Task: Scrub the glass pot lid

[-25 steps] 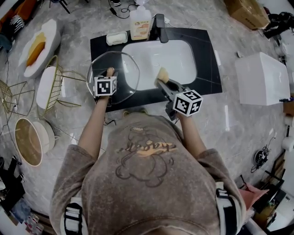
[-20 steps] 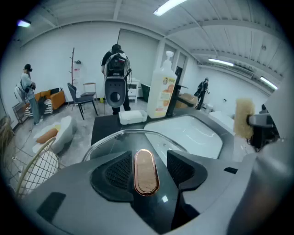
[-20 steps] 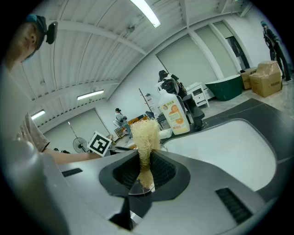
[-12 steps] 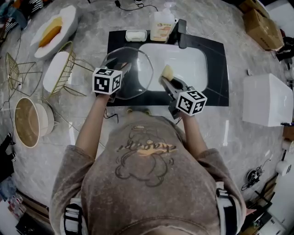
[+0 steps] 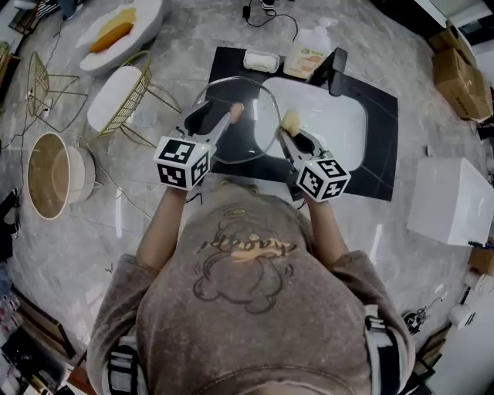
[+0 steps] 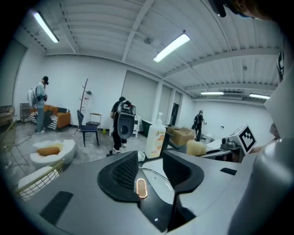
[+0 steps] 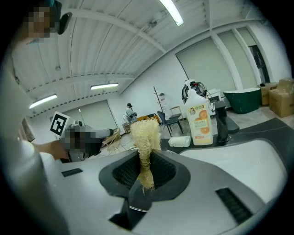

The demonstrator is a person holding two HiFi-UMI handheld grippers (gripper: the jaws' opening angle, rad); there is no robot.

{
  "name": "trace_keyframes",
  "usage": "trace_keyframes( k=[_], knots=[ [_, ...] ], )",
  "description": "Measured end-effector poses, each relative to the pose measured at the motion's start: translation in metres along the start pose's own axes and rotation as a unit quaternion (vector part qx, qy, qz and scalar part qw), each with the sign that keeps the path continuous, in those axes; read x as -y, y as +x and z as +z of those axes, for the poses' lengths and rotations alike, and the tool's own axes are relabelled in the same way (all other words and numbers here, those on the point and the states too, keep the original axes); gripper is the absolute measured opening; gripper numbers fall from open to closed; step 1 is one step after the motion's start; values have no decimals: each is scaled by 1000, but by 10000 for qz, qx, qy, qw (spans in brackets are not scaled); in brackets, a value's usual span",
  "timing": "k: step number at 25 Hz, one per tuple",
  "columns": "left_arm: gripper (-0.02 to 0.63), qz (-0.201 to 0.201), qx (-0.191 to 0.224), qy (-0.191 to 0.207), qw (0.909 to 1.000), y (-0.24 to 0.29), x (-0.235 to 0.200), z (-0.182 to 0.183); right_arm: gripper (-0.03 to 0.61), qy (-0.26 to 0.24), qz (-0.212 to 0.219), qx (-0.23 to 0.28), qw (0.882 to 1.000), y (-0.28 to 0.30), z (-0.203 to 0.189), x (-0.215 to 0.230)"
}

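The left gripper (image 6: 150, 165), its jaws just tightened on the glass pot lid (image 5: 248, 137) held up beside the sink (image 5: 336, 123), might have let it slip if the loofah scrubber (image 7: 146, 135) pinched in the right gripper (image 7: 146, 173) pushed hard.

Raised: glass lid (image 5: 251, 127) — scrubber (image 5: 291, 121) now closer to it.

A white sink basin (image 5: 336, 123) sits in a black worktop (image 5: 382, 166). At its far edge stand a black faucet (image 5: 337, 62), an orange-labelled soap bottle (image 5: 303, 60) and a white soap dish (image 5: 261, 60). To the left are a gold wire rack (image 5: 145, 69) holding a white plate (image 5: 116, 100), a white oval dish (image 5: 147, 19) with a yellow piece (image 5: 113, 35) in it, and a round wooden bowl (image 5: 54, 176). At the right stand a white box (image 5: 451, 204) and a cardboard box (image 5: 457, 73).
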State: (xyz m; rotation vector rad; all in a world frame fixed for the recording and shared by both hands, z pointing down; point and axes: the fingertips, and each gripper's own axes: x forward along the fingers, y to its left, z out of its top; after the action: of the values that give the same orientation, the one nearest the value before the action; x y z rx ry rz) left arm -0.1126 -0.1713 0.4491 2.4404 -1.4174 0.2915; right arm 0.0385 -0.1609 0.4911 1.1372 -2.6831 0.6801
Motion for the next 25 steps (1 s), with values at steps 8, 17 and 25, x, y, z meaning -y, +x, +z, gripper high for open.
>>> trace_keyframes(
  k=[8, 17, 25],
  knots=[
    [18, 298, 496, -196, 9981, -22, -8, -16, 55, -218, -256, 337, 9989, 0, 0, -8],
    [18, 285, 481, -443, 9975, -23, -11, -25, 52, -324, -406, 385, 9979, -9, -5, -8],
    [18, 369, 412, -435, 9975, -21, -11, -28, 52, -377, -416, 409, 9976, -12, 0, -4]
  ],
)
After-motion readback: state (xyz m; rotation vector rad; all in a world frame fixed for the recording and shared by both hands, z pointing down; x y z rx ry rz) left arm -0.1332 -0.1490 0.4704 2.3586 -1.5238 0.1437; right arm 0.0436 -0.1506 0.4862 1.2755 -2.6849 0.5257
